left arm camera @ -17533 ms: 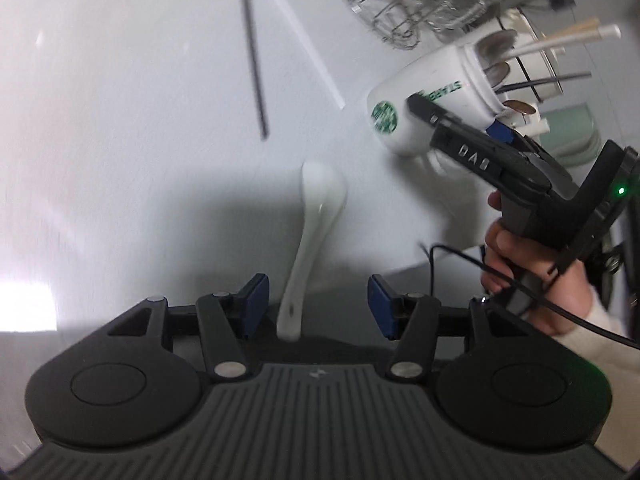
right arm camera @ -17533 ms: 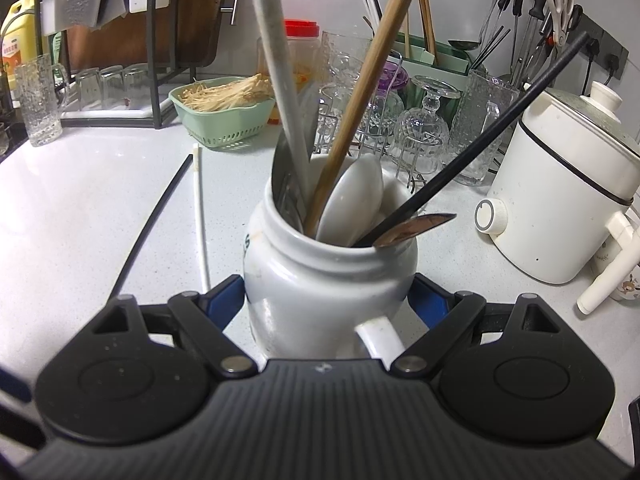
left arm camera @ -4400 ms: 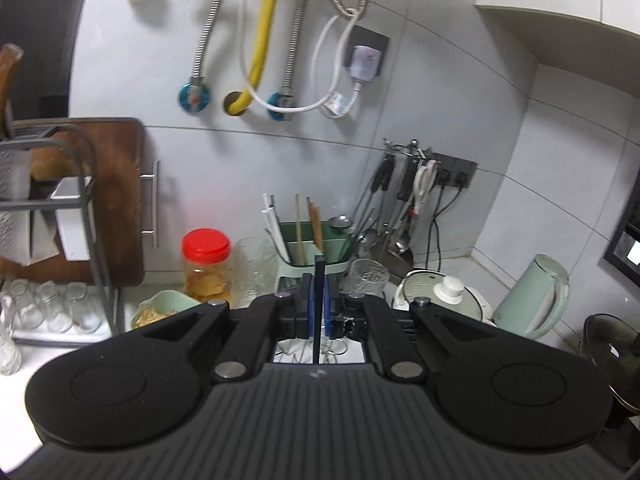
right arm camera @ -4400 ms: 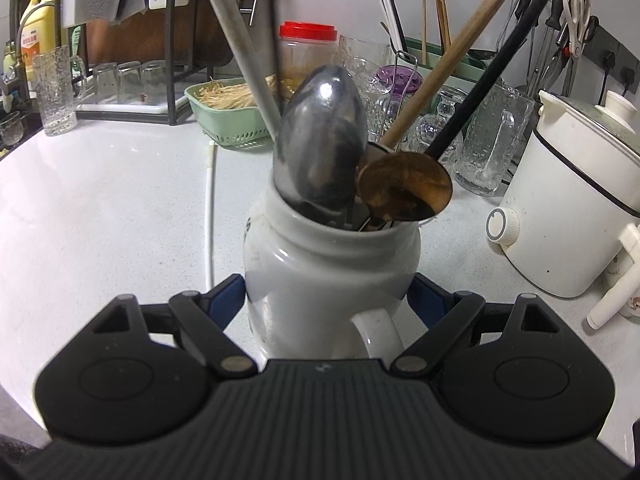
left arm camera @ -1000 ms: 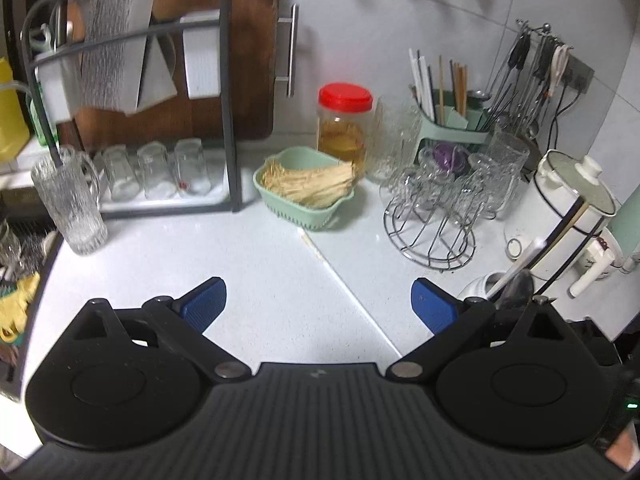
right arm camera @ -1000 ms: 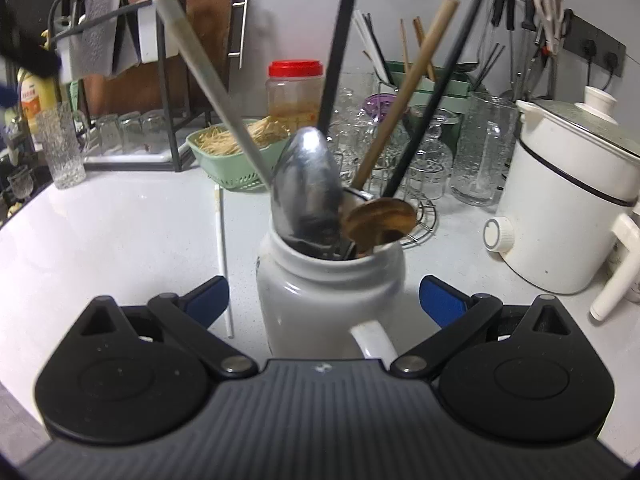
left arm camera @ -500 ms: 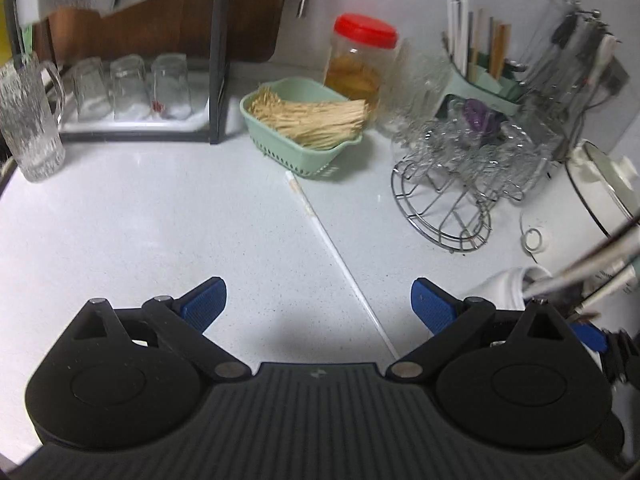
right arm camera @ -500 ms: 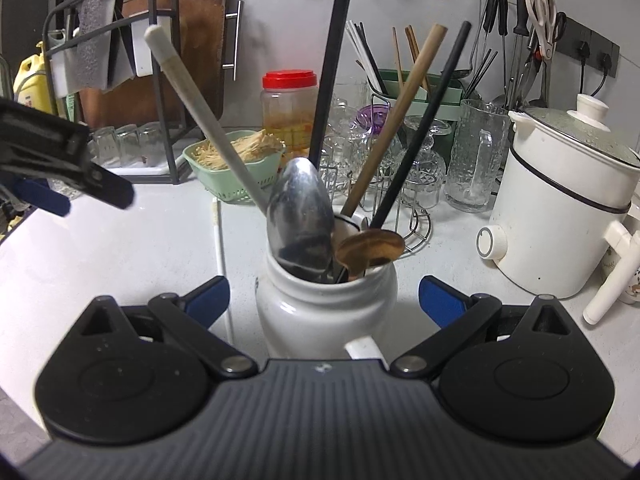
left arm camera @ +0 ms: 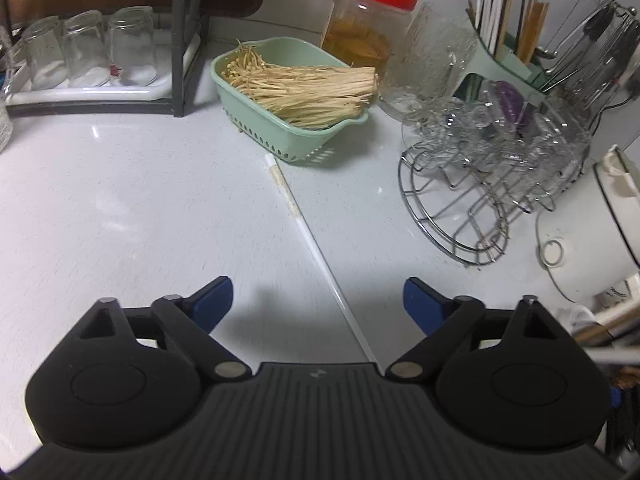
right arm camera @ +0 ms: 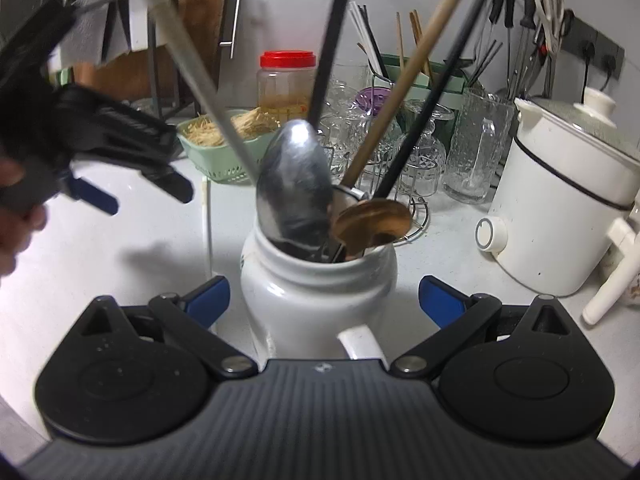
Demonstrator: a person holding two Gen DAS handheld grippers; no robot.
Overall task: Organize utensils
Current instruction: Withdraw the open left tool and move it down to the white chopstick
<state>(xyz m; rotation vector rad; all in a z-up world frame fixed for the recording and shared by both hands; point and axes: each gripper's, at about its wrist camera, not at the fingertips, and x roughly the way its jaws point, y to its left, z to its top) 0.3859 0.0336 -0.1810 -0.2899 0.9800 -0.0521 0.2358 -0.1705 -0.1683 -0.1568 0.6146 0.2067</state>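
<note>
A white chopstick (left arm camera: pixel 320 256) lies on the pale countertop (left arm camera: pixel 120 200), running diagonally from the centre of the left wrist frame down toward its lower middle, its upper end just beside a green basket (left arm camera: pixel 280 136) of enoki mushrooms. The left gripper (left arm camera: pixel 316 304) hangs over it with jaws wide and closing; the chopstick passes between the blue pads (left arm camera: pixel 212 300) without touching either.

In the right wrist frame, a white mug (right arm camera: pixel 316 300) sits at lower centre, packed with utensils: a steel spoon (right arm camera: pixel 296 192), a wooden spoon (right arm camera: pixel 372 220), a wooden chopstick (right arm camera: pixel 404 80), black chopsticks (right arm camera: pixel 332 40) and a white one. The right gripper (right arm camera: pixel 324 296) brackets the mug, its pads apparently clear of the mug's sides, though the left pad stands close enough that contact is hard to rule out.

The same chopstick (right arm camera: pixel 206 224) shows left of the mug, with the left gripper (right arm camera: pixel 132 192) blurred at the frame's left edge in a person's hand (right arm camera: pixel 16 216). A wire glass rack (left arm camera: pixel 480 184), a red-lidded jar (left arm camera: pixel 368 28) and a white cooker (right arm camera: pixel 560 208) crowd the right of the counter.
</note>
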